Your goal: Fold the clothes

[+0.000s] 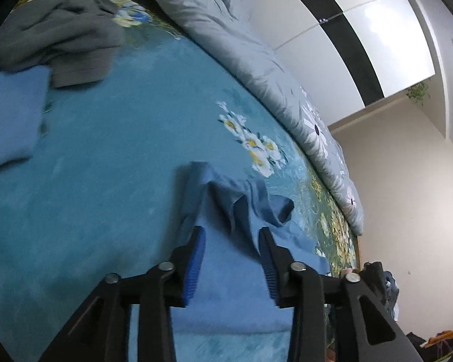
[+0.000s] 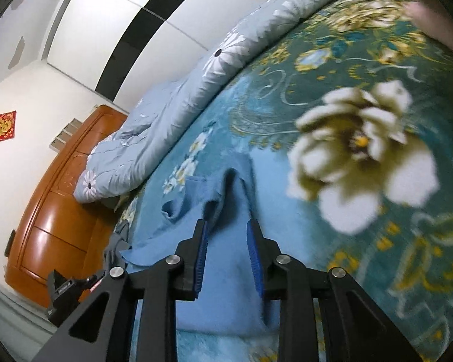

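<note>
A: Where is the blue shirt (image 1: 235,271)?

B: Flat on the bed (image 1: 105,166), right under both grippers. Its far edge is bunched up.

A: Will it be hard to lift?

B: I think not. It looks soft, light and floppy. Pinch that bunched far edge.

A: Are the jaws holding it?

B: No. The left gripper (image 1: 232,232) and right gripper (image 2: 228,226) both stand apart, empty, above the cloth. A gray shirt (image 1: 60,39) lies far left.
</note>
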Demonstrator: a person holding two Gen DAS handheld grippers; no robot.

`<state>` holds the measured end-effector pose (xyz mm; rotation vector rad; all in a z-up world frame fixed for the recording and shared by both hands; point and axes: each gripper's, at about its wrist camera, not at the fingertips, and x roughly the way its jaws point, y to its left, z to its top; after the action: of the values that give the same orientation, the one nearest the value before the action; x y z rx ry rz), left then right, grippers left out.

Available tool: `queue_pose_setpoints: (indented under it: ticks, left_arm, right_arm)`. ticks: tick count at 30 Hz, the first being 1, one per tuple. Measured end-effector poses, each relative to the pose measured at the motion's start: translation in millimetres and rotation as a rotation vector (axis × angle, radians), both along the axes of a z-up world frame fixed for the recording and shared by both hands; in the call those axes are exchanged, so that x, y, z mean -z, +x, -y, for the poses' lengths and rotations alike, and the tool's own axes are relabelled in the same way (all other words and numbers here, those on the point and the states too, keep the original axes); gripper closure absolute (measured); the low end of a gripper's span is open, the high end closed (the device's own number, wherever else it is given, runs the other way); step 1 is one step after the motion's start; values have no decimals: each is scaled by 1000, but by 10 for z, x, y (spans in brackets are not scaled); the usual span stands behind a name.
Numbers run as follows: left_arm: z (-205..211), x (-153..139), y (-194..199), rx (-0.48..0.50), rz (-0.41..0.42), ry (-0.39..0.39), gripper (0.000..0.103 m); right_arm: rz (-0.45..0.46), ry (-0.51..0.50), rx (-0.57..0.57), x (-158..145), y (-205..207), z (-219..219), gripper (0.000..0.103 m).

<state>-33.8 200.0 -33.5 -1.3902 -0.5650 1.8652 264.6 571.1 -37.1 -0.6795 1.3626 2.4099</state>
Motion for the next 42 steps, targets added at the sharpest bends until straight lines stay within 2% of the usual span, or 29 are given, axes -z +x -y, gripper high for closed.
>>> queue_pose_setpoints:
  ticks: [6, 9, 11, 12, 13, 14, 16, 24, 27, 29, 31, 33, 34, 36, 37, 38, 42]
  left_arm:
    - [-394, 178, -81, 74, 65, -25, 55]
    - [-535, 249, -124, 63, 57, -71, 58]
    - [-562, 288, -173, 53, 57, -73, 60]
    - [-572, 289, -197, 49, 51, -73, 68]
    - [-586, 278, -221, 44, 38, -77, 82]
    - [-600, 267, -244, 40, 26, -81, 88]
    - [-615, 249, -317, 31, 16, -73, 95]
    - [-713, 167, -553, 10, -7, -44, 97]
    - [-757, 252, -661, 17, 24, -32, 96]
    - [-767, 322, -724, 13, 59, -27, 94]
    - [-750, 348, -738, 10, 83, -15, 83]
    - [-699, 299, -703, 6, 78, 28, 51]
    - [-674, 275, -685, 5, 76, 50, 40]
    - [-612, 179, -621, 7, 55, 82, 37]
    - [-582, 117, -574, 12, 35, 81, 36]
    - [-551, 57, -512, 18, 10, 70, 35]
    - [-490, -101, -159, 71, -83, 4, 34]
  right_arm:
    - [-3, -25, -49, 42, -351, -40, 76]
    - [9, -21, -55, 56, -442, -68, 76]
    - [16, -23, -60, 67, -484, -110, 76]
    - [25, -17, -63, 68, -504, -133, 76]
    - [34, -12, -66, 68, -525, -155, 81]
    - [41, -6, -70, 62, -556, -178, 92]
    - [50, 1, -76, 50, -613, -226, 96]
    - [68, 16, -80, -24, -961, -476, 98]
    - [102, 12, -91, 43, -1072, -518, 98]
    - [118, 3, -107, 91, -1098, -521, 97]
    - [131, -7, -123, 136, -1118, -522, 97]
    - [128, 4, -135, 107, -1102, -513, 97]
    - [123, 14, -136, 73, -1075, -506, 96]
    - [94, 32, -140, -6, -975, -474, 82]
    - [82, 37, -143, -31, -925, -456, 67]
    - [70, 44, -145, -50, -842, -425, 60]
    - [101, 60, -145, 24, -483, -316, 60]
